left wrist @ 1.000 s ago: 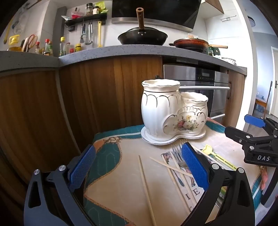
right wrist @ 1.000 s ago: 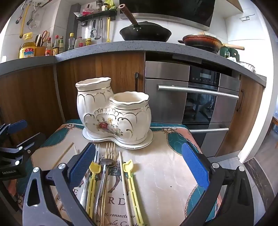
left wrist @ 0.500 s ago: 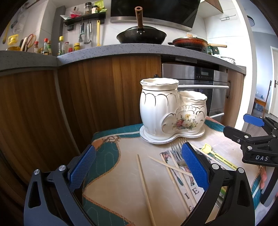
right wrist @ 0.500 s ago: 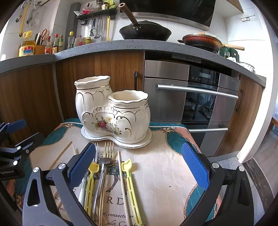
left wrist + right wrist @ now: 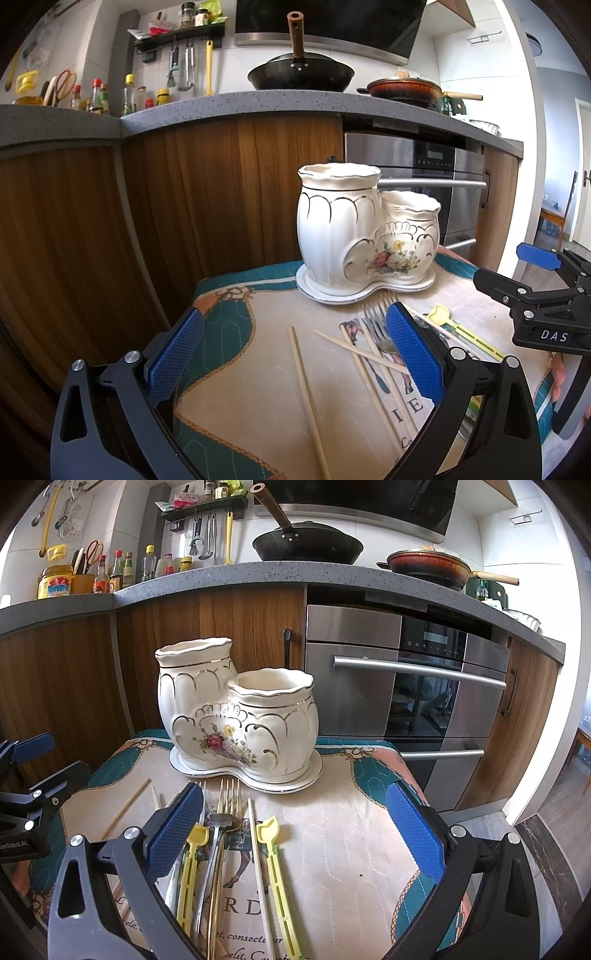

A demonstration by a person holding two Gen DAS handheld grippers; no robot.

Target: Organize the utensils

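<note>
While both tools are held above the near edge of a quilted mat [image 5: 332, 849] bordered in teal, neither is seen to hold anything: the left gripper [image 5: 293, 354] is recorded with its blue-padded jaws spread wide over bare cloth and chopsticks, and the right gripper [image 5: 295, 834] likewise with its jaws spread wide, empty, over the row of cutlery. Item one, a white ceramic utensil holder [image 5: 236, 716] with gilt scrollwork and a painted flower spray, is found upright at the far middle of the mat; it is formed of a taller pot joined to a shorter, wider pot on a shared saucer-like base, and both pots appear empty as far as their mouths can be seen. Item two, the loose utensils, are laid flat on the mat just in front of the holder: a gold-toned fork [image 5: 227, 801], a silver fork [image 5: 201, 794] partly hidden by the left pad of the right gripper, two yellow plastic tools [image 5: 273, 856] with slotted handles, and a pale chopstick [image 5: 258, 856] between them. Further wooden chopsticks [image 5: 308, 395] are noted apart to the left, one lying alone, others crossed over each other near the forks. Behind the mat, wooden cabinet fronts [image 5: 221, 192], a steel oven [image 5: 406, 686] and a grey countertop carrying a black wok [image 5: 306, 542] are listed. At the right edge of the left view, fingertips [image 5: 559, 380] of a hand are seen beneath the right gripper.
</note>
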